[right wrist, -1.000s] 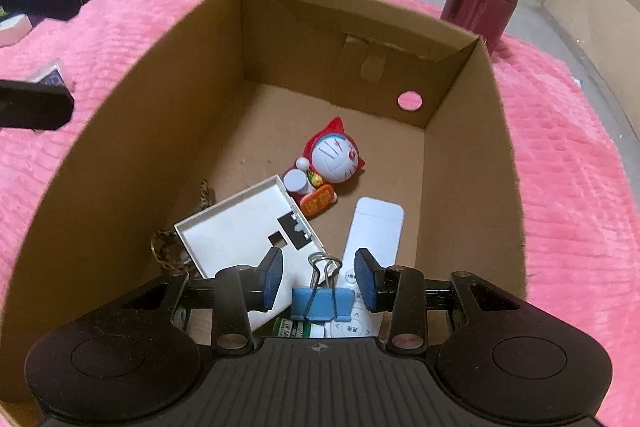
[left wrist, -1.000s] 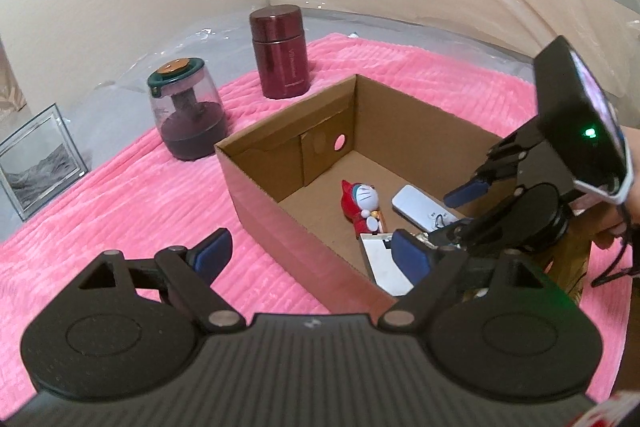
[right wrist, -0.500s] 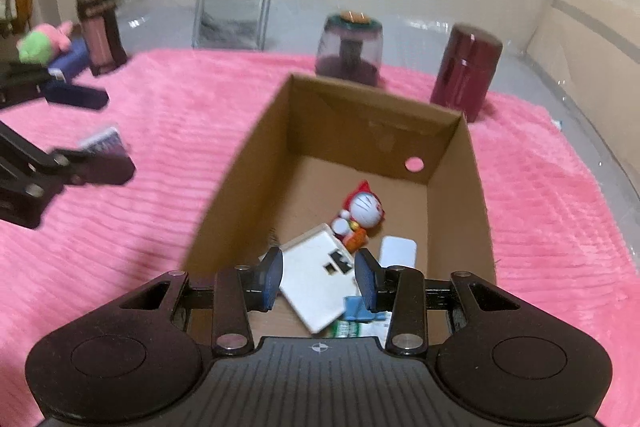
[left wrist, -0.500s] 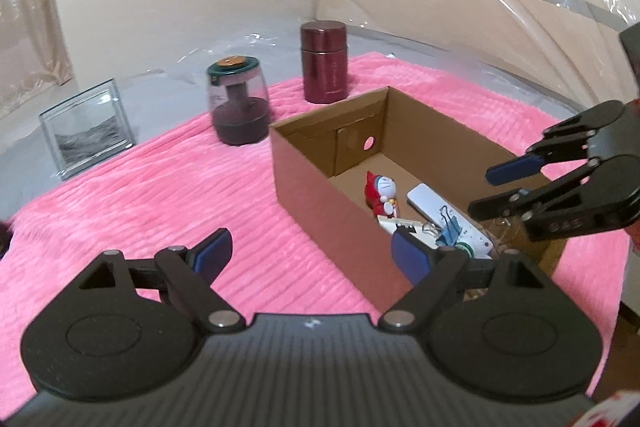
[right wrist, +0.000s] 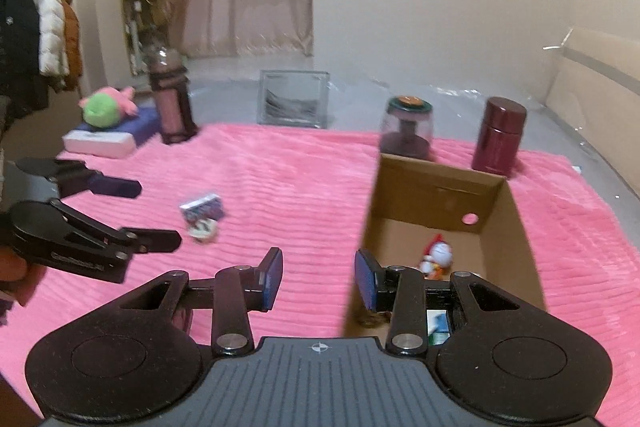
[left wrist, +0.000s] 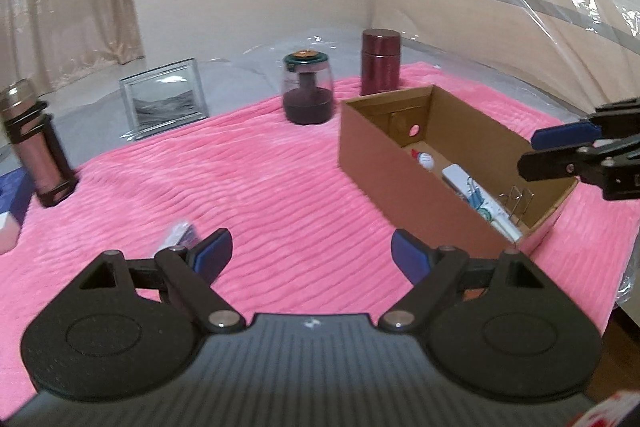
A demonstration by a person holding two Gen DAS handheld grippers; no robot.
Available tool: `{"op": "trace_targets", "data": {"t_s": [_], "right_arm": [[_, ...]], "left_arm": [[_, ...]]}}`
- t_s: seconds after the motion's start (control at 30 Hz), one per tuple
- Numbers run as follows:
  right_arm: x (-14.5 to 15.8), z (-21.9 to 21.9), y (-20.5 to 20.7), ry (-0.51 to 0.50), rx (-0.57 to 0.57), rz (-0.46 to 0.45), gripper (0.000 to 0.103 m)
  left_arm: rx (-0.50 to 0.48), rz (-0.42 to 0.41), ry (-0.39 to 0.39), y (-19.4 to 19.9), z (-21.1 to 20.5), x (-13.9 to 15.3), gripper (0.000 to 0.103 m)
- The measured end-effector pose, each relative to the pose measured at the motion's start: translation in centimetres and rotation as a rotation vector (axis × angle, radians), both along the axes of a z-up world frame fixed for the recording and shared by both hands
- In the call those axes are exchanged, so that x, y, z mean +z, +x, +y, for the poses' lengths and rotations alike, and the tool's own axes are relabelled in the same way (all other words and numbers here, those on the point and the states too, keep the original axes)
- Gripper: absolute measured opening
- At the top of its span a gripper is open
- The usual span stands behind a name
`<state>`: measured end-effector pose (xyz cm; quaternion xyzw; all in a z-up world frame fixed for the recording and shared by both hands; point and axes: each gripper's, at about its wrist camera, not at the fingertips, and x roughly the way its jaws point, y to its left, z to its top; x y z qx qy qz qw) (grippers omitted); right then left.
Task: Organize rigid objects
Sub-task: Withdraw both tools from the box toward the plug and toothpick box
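An open cardboard box (left wrist: 384, 163) (right wrist: 516, 227) stands on the pink blanket at the right. In it lie a red and white toy figure (right wrist: 438, 257), a white remote (left wrist: 460, 175) and a blue binder clip (left wrist: 475, 197). A small colourful packet (right wrist: 202, 213) (left wrist: 180, 233) lies on the blanket left of the box. My left gripper (left wrist: 310, 253) is open and empty above the blanket, near the packet. My right gripper (right wrist: 318, 277) is open and empty, raised over the box's near left edge.
A dark jar with a green lid (left wrist: 307, 93), a maroon canister (left wrist: 380, 61), a glass picture frame (left wrist: 164, 103) and a pink bottle (left wrist: 34, 153) stand along the blanket's far side. A plush toy (right wrist: 106, 107) lies on a book at far left.
The right gripper has let go of the blue binder clip in the box, risen and drawn back. The left gripper has swung left, away from the box, toward the packet.
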<state>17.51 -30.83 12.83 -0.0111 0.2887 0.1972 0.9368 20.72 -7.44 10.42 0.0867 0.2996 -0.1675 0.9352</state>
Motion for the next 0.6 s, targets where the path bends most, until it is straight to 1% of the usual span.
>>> {"op": "trace_targets", "data": {"t_s": [0.17,0.23,0.3,0.4,0.5,0.6], "right_arm": [[-0.5,2.7,-2.4,0.049,0.02,-0.007,0.038],[-0.9,3.6,-3.1,0.074,0.024,-0.001,0.043],[-1.3,4.6,-3.7,0.097,0.029,0.006,0.054],[-1.9,5.7,-4.5,0.126,0.036,0.011,0.062],[-2.6,7.1,-4.8,0.155,0.038,0.016,0.065],[-3.3,8.3,-5.1,0.176,0.045,0.019,0.067]], "left_arm": [[0.056,-0.021,-0.011,-2.9,3.7,0.2,0.084],[0.09,-0.031,-0.011,-4.1,5.6,0.3,0.084],[0.122,-0.037,-0.011,-5.2,7.5,0.3,0.084],[0.171,-0.047,-0.012,-6.7,10.4,0.2,0.085],[0.212,-0.048,-0.02,-8.2,12.9,0.0,0.087],[0.242,-0.05,-0.025,-9.3,14.8,-0.5,0.087]]}}
